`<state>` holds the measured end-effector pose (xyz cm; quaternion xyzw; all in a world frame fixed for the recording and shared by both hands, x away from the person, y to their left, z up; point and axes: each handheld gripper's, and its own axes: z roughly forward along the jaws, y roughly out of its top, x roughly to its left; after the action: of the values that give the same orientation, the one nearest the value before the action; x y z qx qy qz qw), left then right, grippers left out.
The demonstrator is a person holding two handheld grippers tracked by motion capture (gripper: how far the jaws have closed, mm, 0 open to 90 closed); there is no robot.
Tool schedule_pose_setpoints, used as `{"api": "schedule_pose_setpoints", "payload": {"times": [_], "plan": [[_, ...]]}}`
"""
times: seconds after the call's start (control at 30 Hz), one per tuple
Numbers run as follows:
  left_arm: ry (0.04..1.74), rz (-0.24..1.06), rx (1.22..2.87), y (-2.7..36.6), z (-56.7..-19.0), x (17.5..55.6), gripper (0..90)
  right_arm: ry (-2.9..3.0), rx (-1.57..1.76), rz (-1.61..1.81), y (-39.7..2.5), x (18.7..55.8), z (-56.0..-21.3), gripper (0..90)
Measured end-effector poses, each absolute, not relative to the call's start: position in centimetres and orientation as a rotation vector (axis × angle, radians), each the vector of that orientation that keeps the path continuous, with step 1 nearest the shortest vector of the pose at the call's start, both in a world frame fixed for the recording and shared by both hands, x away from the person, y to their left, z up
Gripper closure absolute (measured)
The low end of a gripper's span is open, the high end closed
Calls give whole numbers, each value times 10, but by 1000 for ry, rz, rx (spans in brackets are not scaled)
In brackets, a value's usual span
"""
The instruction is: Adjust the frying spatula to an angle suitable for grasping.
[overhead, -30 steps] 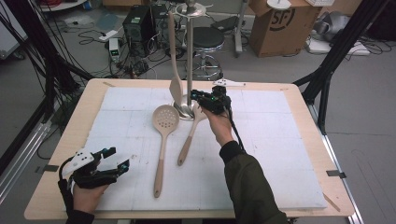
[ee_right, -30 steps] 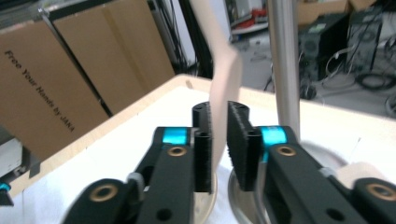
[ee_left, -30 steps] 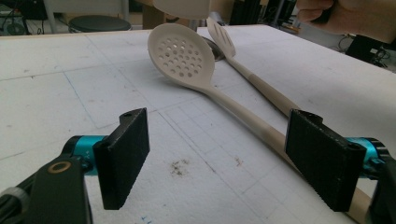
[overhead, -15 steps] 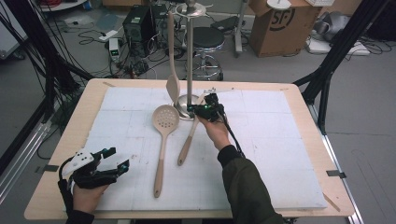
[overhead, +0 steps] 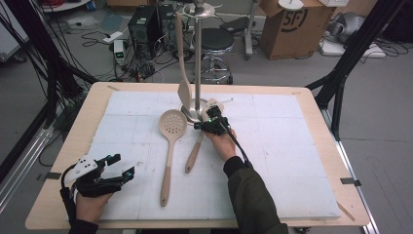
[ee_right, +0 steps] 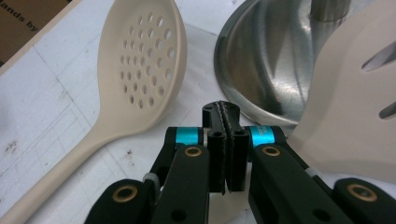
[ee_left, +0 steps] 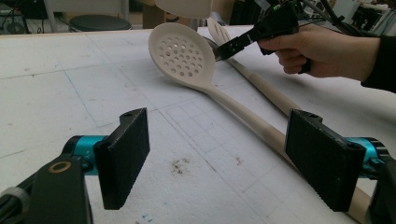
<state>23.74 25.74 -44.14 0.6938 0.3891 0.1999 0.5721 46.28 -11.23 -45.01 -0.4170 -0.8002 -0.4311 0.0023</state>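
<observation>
On the floor beyond the far edge of the table, up and to the right of the right gripper in the high view, a brown cardboard box carries the letters "SF" inside a ring, printed dark on its front face. In the right gripper view, a strip of brown cardboard at the upper left, well away from the closed jaws, bears pale lettering cut off by the picture's edge; the part that can be read is "ands by". Nothing else in these views carries readable writing.
</observation>
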Motion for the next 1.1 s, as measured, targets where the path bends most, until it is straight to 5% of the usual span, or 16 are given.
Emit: {"api": "schedule_pose_setpoints", "payload": {"times": [1.1], "plan": [[905,466,1638,254,-441,237,231,-2592,-1390,-1163,-110,461,-448,900]]}}
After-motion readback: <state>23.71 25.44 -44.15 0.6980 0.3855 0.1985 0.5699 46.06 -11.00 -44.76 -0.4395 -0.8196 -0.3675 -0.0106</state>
